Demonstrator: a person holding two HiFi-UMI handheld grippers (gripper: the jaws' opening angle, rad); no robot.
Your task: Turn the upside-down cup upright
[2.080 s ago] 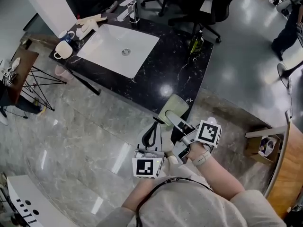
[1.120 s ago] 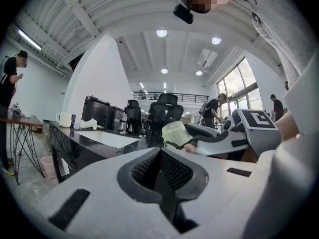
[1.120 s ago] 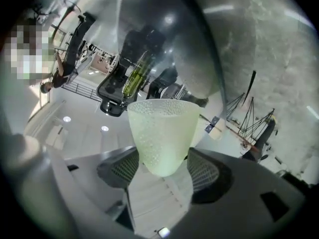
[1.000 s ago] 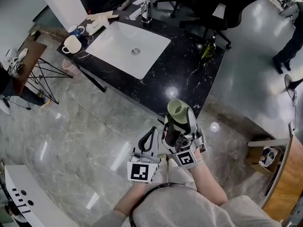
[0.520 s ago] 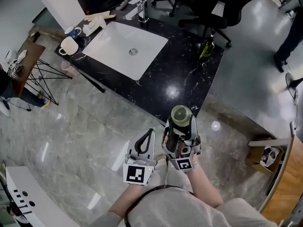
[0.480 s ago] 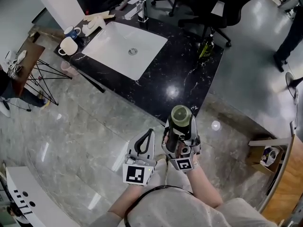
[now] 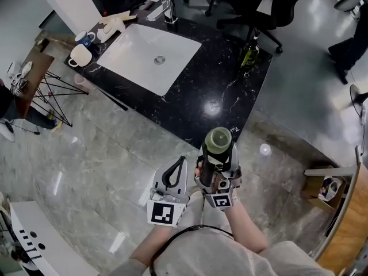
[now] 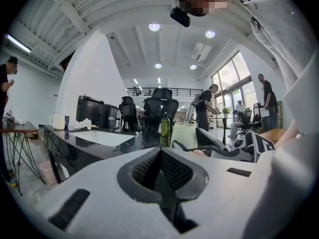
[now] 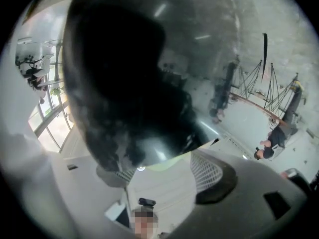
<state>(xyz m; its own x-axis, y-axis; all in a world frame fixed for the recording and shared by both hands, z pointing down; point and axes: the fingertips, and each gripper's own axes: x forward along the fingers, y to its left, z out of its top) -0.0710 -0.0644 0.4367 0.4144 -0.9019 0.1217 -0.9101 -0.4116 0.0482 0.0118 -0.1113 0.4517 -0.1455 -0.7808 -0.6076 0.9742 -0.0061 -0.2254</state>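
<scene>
1. Right tongs [image 7: 217, 155]: in my right hand, clamped on the pale green cup [image 7: 219, 139]. In the right gripper view the tongs [image 9: 164, 176] showed a mesh pad at each side of the cup [image 9: 124, 83], which filled most of that view as a dark, glossy mass.

2. Pale green cup: held in the air, not resting on anything. In the head view its round mouth faced up toward the camera. It sat over the grey marble floor [image 7: 103, 148], near the closest edge of the black marble tabletop [image 7: 213, 79]. From the left gripper view it [image 8: 184, 135] appeared just to the right, with a pale, textured wall.

3. Left tongs [image 7: 178, 168]: in my left hand, just beside the right tongs and lower in the head view. Its jaws were together and I held nothing in them [image 8: 160, 171].

4. Black marble tabletop, carrying:
- a white rectangular sink [image 7: 150, 49] set into it
- a chrome tap [image 7: 164, 7] at the sink's far edge
- a green glass bottle [image 7: 248, 52], upright near the right edge
- a white mug [image 7: 76, 56] and a blue mug [image 7: 85, 38] at the left corner

5. Surroundings: black office chairs [image 7: 253, 7] beyond the tabletop.
</scene>
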